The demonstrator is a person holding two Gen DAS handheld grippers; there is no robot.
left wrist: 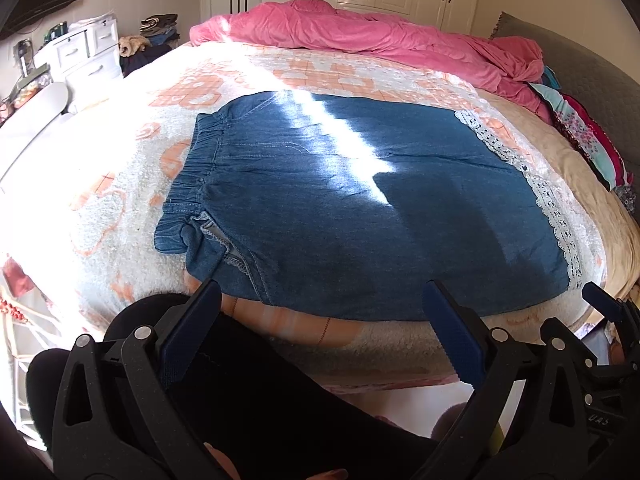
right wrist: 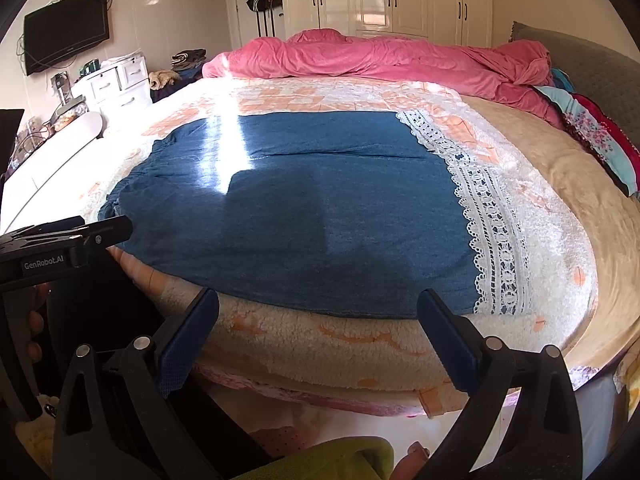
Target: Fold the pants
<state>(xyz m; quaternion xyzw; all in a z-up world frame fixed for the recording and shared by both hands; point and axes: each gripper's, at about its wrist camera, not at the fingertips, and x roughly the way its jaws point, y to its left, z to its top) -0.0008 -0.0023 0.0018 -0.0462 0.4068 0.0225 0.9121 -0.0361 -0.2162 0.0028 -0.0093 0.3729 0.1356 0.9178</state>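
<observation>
Hovering wide apart and empty short of the bed (right wrist: 540, 184): left tool (left wrist: 320, 312), right tool (right wrist: 318, 316). Pants (right wrist: 280, 208) flat on blanket (right wrist: 320, 356). Risking pinching fleece with denim, dragging everything.

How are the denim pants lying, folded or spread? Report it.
Spread flat: denim pants lie flat on the bed, elastic waistband left, lace hem right.

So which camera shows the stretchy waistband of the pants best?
The left wrist view. There the gathered waistband shows clearly at the left end of the pants, with its ruffles and the seam below. In the right wrist view the waistband is a small, squashed edge, partly behind the left gripper.
</observation>
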